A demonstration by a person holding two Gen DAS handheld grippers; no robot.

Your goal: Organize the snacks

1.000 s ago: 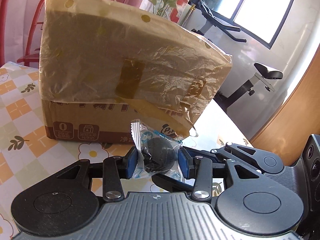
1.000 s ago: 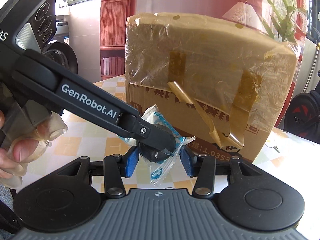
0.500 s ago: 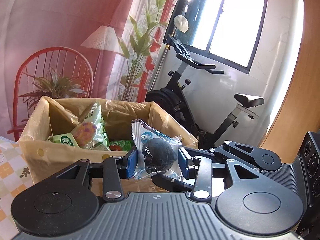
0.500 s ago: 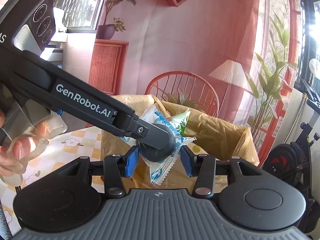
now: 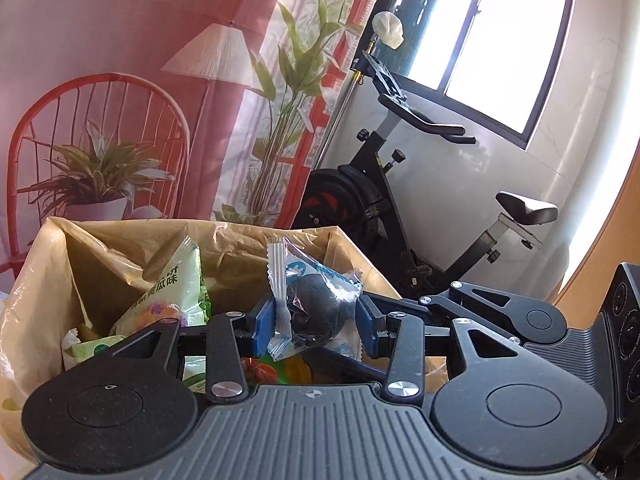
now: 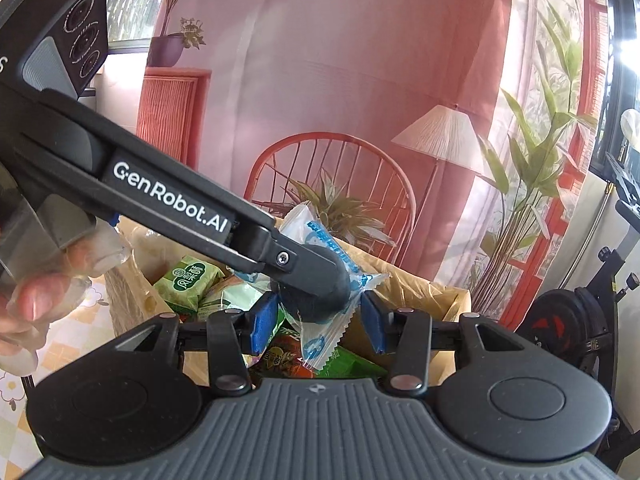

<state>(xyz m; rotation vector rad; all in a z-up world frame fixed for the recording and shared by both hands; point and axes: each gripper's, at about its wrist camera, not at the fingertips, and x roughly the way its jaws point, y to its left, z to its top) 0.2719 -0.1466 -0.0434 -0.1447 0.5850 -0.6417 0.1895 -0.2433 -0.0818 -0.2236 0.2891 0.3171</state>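
A small clear-and-blue wrapped snack packet (image 5: 312,300) with a dark round treat inside hangs above the open cardboard box (image 5: 52,280) lined with yellow plastic. My left gripper (image 5: 316,322) is shut on the packet; its fingers cross the right wrist view, clamped on the same packet (image 6: 320,280). My right gripper (image 6: 318,322) is open, its blue pads on either side of the packet without pressing it. Inside the box lie green snack bags (image 5: 168,292) and other colourful packs (image 6: 192,284).
The box stands on a table with a flowered checked cloth (image 6: 76,328). Behind it are a red chair (image 5: 100,140) with a potted plant, a floor lamp (image 5: 212,56) and an exercise bike (image 5: 400,200).
Both grippers have risen together with the packet from beside the box's front wall to above its open top. The inside of the box now shows.
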